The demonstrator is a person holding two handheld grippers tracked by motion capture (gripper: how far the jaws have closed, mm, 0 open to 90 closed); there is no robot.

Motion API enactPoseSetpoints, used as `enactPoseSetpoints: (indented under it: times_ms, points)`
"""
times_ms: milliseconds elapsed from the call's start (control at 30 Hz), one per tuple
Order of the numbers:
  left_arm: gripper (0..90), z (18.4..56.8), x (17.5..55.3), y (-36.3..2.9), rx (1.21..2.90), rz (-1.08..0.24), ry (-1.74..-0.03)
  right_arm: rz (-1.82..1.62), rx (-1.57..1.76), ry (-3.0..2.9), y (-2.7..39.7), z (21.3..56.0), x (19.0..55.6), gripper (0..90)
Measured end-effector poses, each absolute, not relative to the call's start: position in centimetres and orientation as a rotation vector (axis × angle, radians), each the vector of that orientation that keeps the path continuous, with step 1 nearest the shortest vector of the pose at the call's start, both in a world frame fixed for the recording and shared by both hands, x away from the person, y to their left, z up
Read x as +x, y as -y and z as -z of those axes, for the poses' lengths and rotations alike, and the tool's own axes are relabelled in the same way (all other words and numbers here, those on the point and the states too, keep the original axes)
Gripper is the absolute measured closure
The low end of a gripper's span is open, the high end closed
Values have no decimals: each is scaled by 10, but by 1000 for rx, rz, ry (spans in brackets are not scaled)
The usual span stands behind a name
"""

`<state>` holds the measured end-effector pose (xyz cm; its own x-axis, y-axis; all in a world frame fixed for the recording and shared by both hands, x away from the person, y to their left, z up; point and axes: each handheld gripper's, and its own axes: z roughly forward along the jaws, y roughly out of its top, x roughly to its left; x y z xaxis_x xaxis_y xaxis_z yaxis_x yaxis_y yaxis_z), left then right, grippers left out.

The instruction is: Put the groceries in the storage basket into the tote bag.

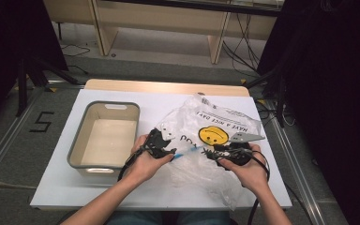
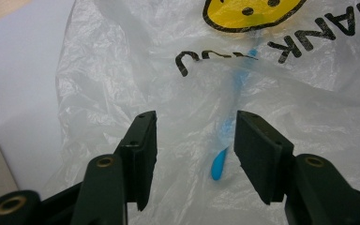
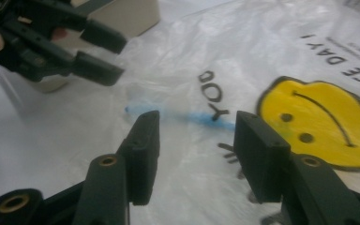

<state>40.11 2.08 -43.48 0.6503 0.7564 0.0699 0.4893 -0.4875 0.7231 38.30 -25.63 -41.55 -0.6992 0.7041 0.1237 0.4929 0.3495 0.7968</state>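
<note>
Overhead, white table [image 1: 56, 183], grey tub [image 1: 77, 140], dark curtains [image 1: 337, 93]

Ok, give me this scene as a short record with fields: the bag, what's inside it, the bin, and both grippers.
bag: clear plastic bag with a yellow smiley and black lettering, lying crumpled on the white table
inside bag: blue toothbrush-like item, seen through the plastic
bin: grey-rimmed tub left of the bag, nothing visible inside
left gripper: jaws open, astride the blue item over the bag
right gripper: jaws open above the bag, near the smiley
</note>
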Motion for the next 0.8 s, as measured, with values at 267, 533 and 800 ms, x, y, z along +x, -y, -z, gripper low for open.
enactPoseSetpoints:
  times_ms: [267,533,800]
  points:
    - [474,435,397,-25,2158,-496,-978,-1144,1232,-2276,291,419,378,520]
    - [422,435,394,-30,2141,-481,-1008,-1064,1270,-2302,298,429,370,512]
    - [397,433,393,-36,2125,-473,-1023,-1049,1286,-2292,301,431,361,508]
